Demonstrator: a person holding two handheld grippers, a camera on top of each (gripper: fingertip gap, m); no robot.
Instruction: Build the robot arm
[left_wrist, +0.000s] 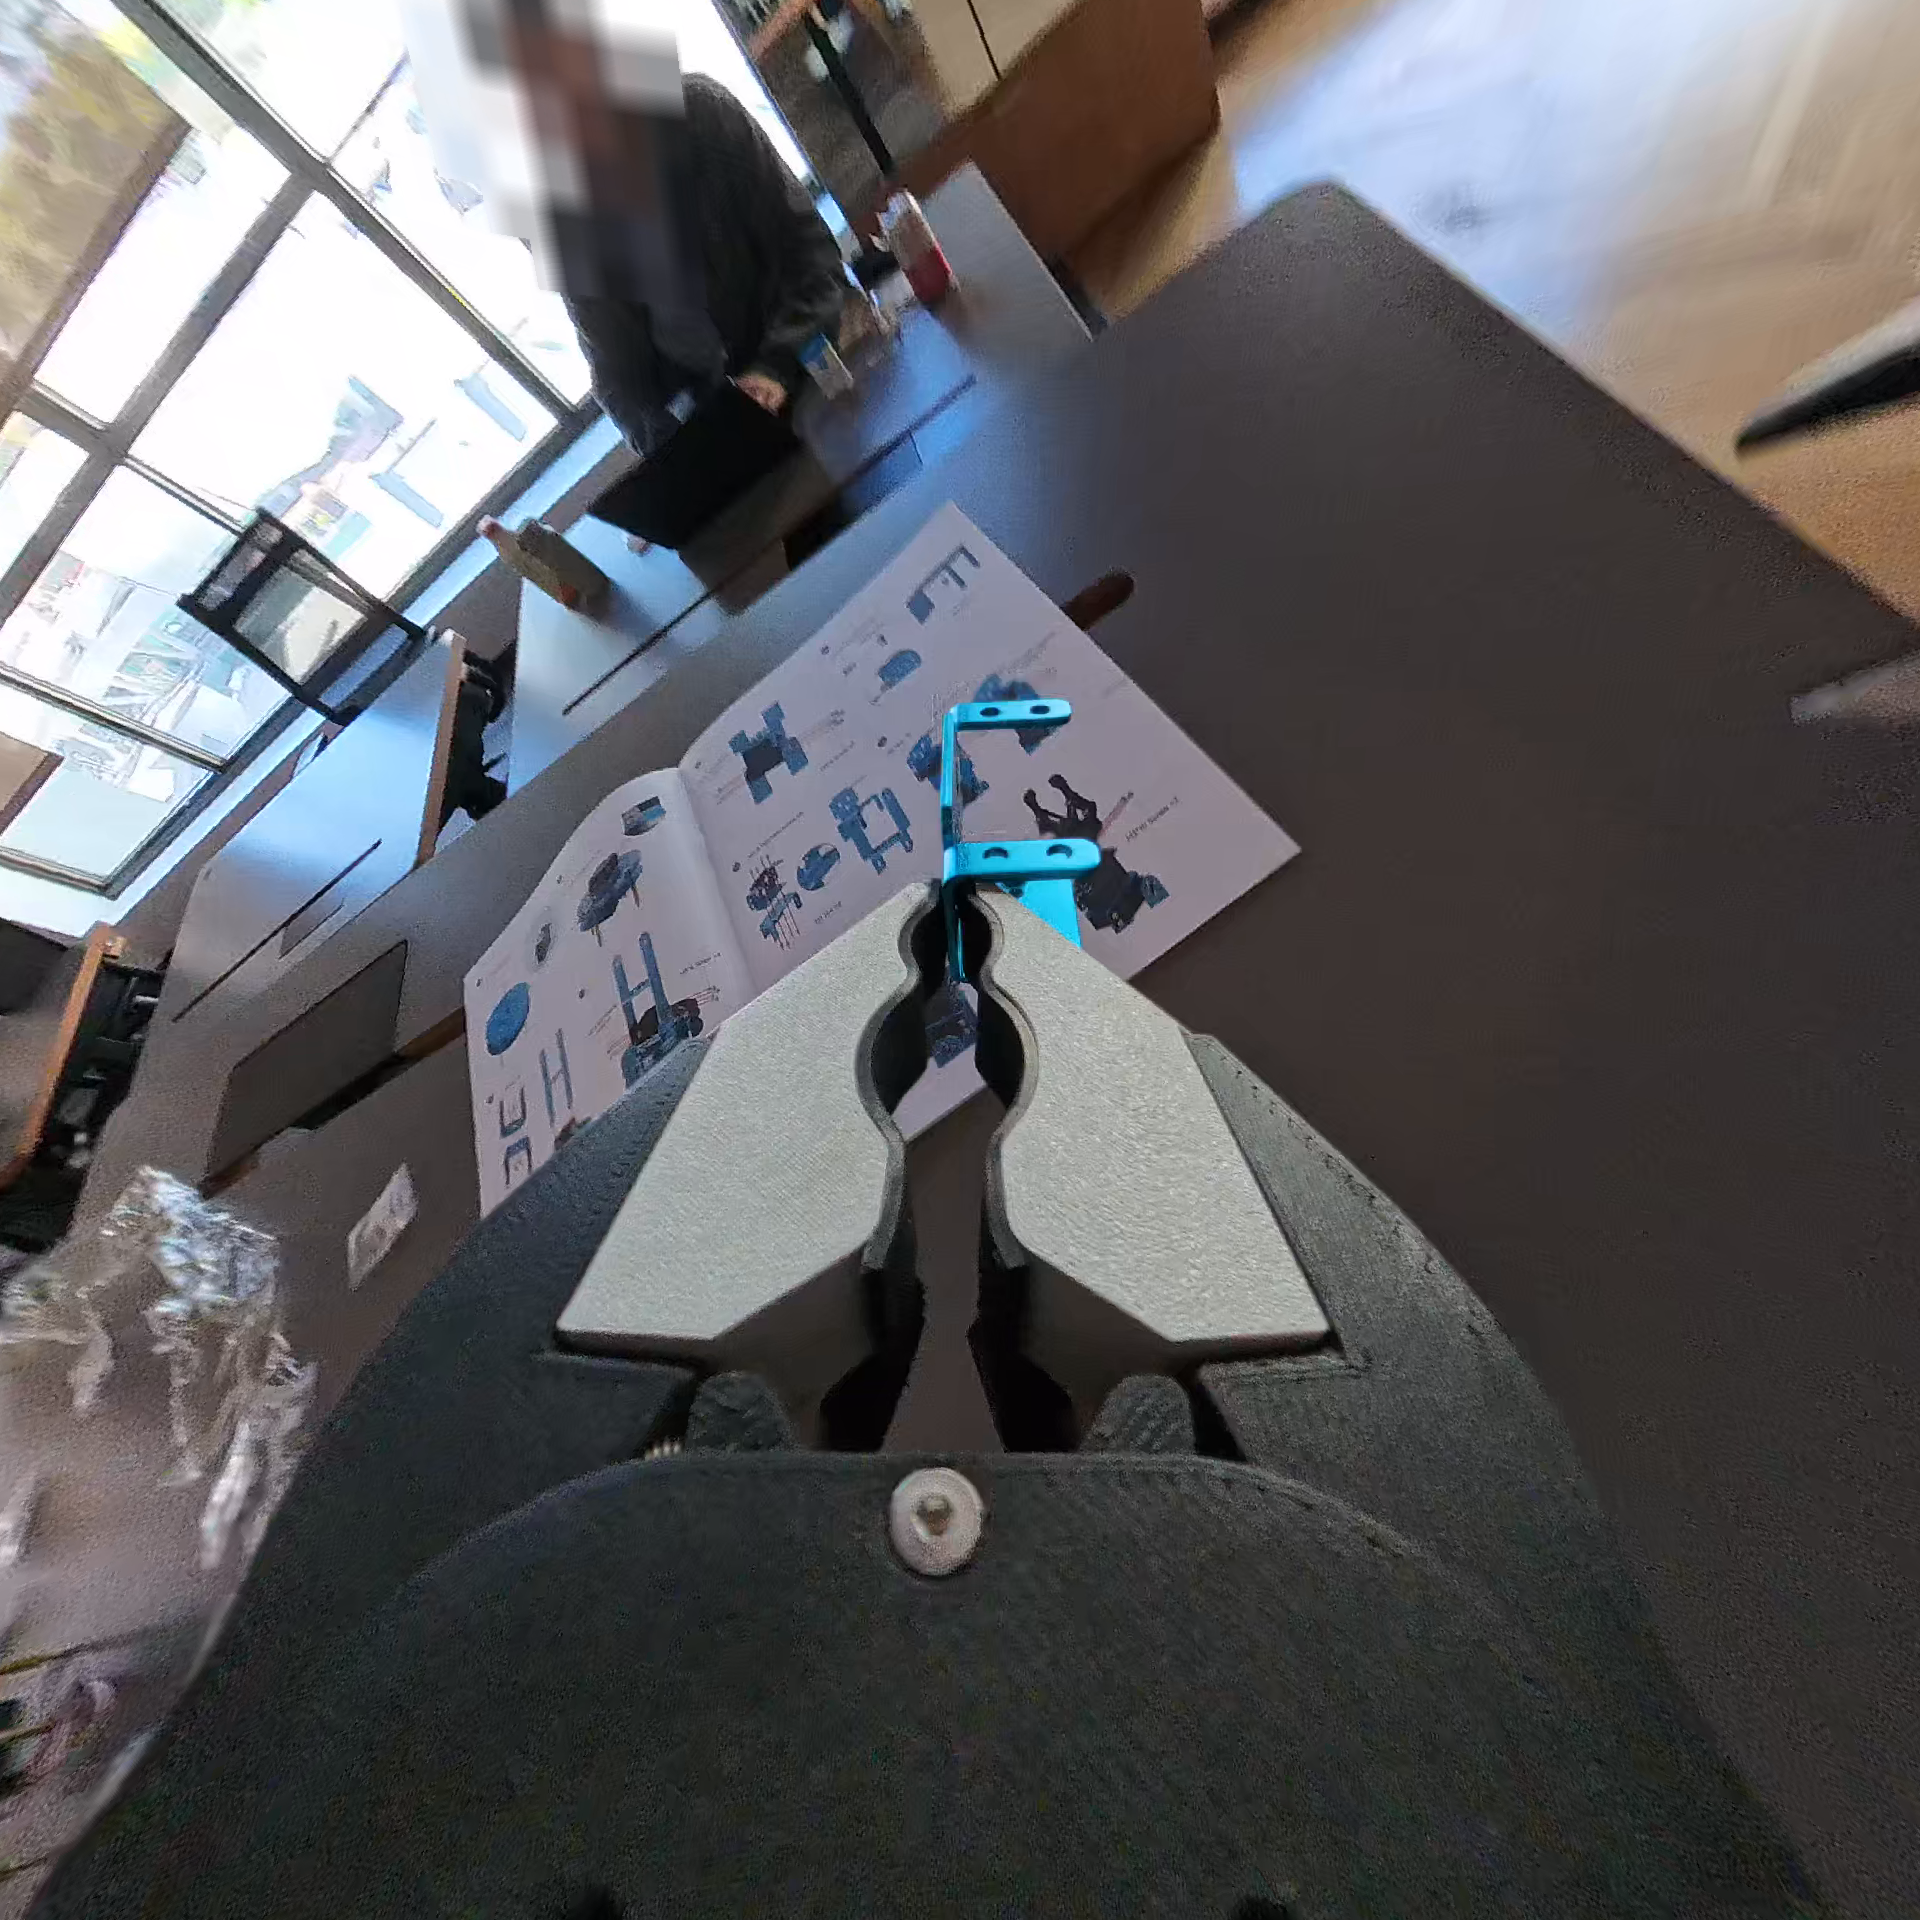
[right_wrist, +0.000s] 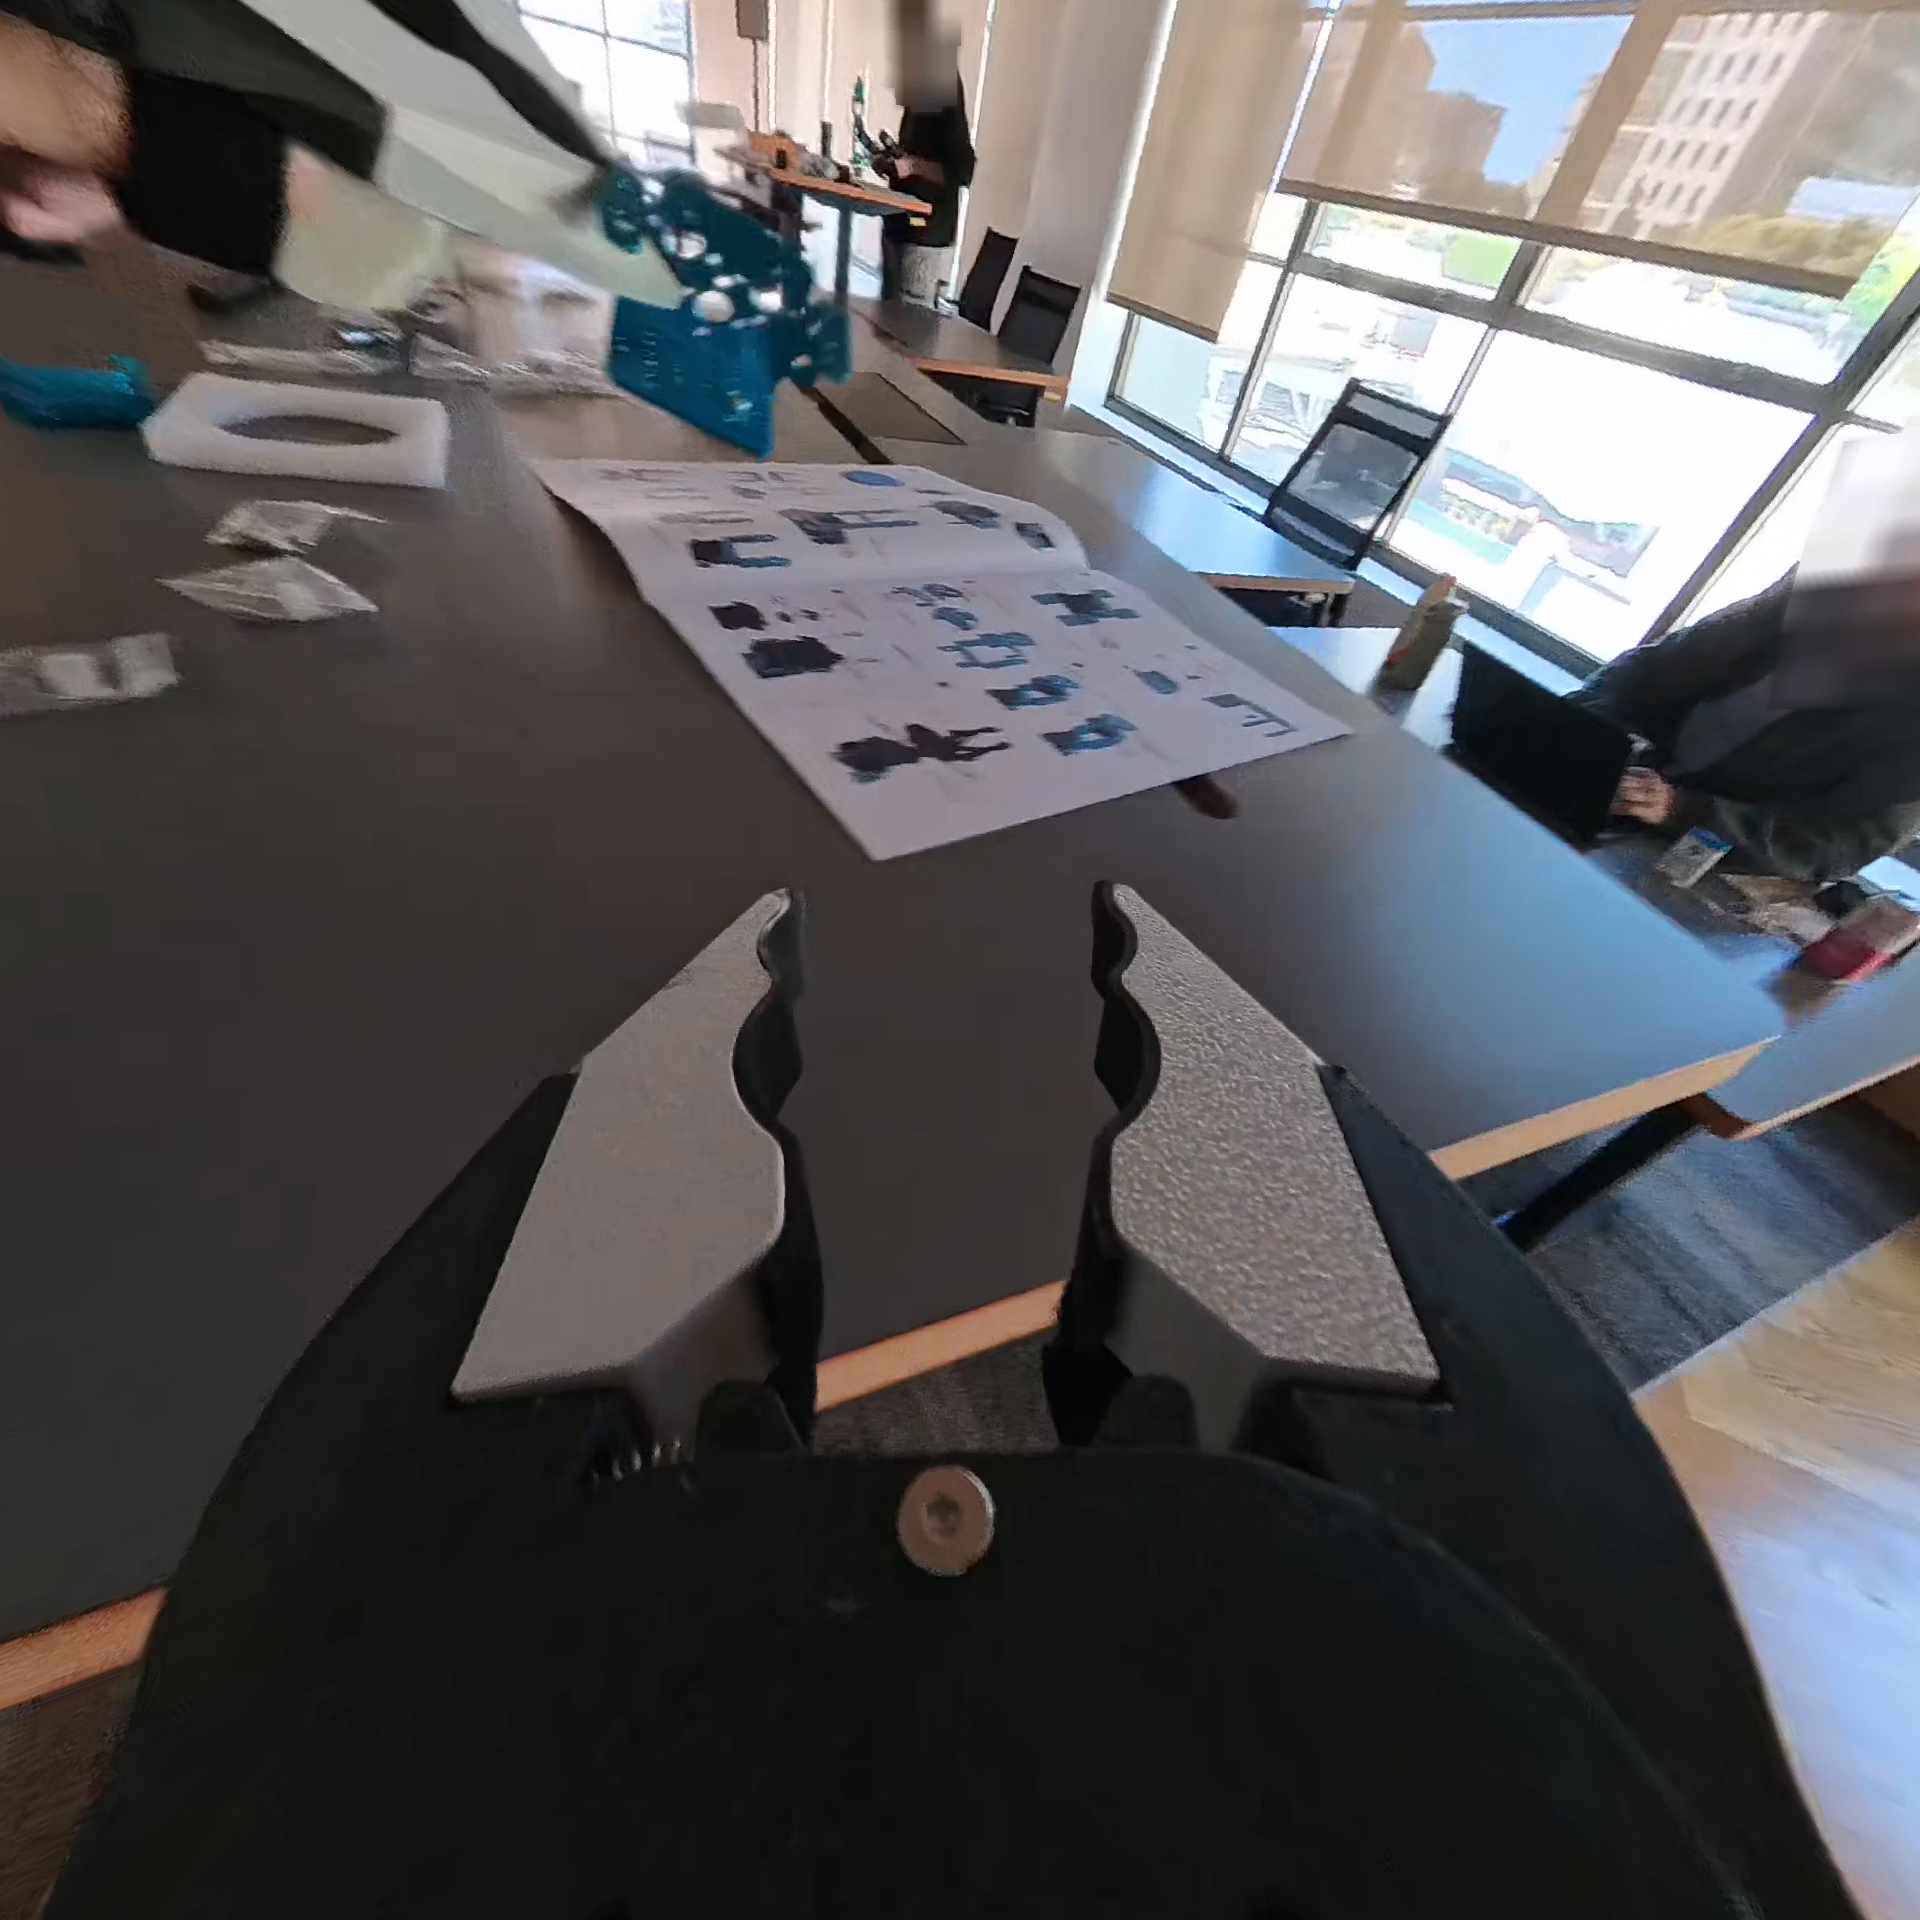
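Sunlit office, dark desk (right_wrist: 416, 935) with open assembly booklet (right_wrist: 935, 644): left claw (left_wrist: 958, 914) clamped on blue metal bracket (left_wrist: 997, 790) held above booklet; right claw (right_wrist: 945, 904) apart, empty, over bare desk near its edge.

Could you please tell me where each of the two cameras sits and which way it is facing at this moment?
Left wrist view: sits on the left tongs, looking along them across the dark table towards the windows; the fingers are shut on a blue metal bracket.
Right wrist view: sits on the right tongs, open and empty, facing over the table's corner; the left tongs show far off, blurred.
Shared: the open instruction booklet and the table.
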